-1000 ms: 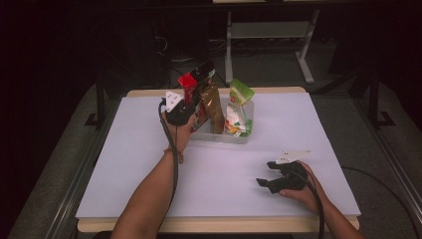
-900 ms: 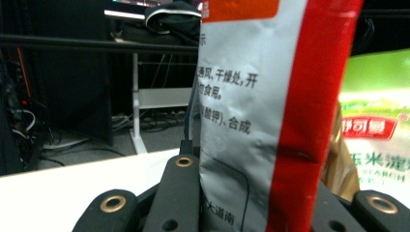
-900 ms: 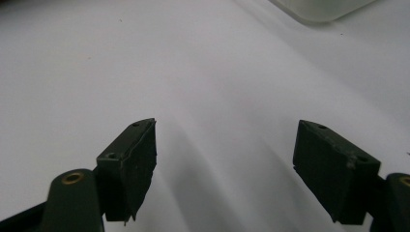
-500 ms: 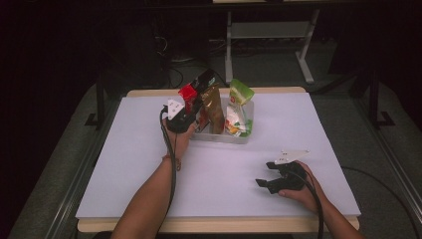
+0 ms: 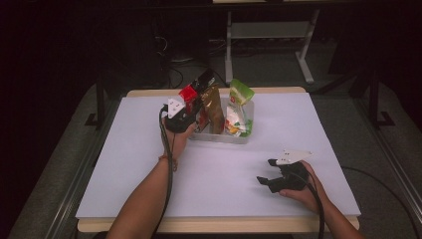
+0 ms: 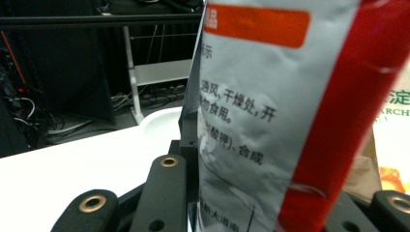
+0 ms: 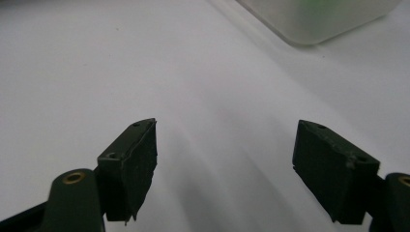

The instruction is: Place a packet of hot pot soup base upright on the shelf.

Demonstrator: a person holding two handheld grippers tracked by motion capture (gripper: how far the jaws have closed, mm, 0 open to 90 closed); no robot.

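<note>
This looks like a lab or recording room rather than a home. A plain white table with a light wooden edge stands alone on a grey floor, framed by black rails. The dark background holds loose cables on the floor, a white metal stand and what seems to be equipment racks.

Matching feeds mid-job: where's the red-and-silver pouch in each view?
High view: red-and-silver pouch upper centre-left, at the clear bin's left end.
Left gripper view: pouch close up, centre to right.
Right gripper view: the shared landmark, the clear bin, sits at the top right.
</note>
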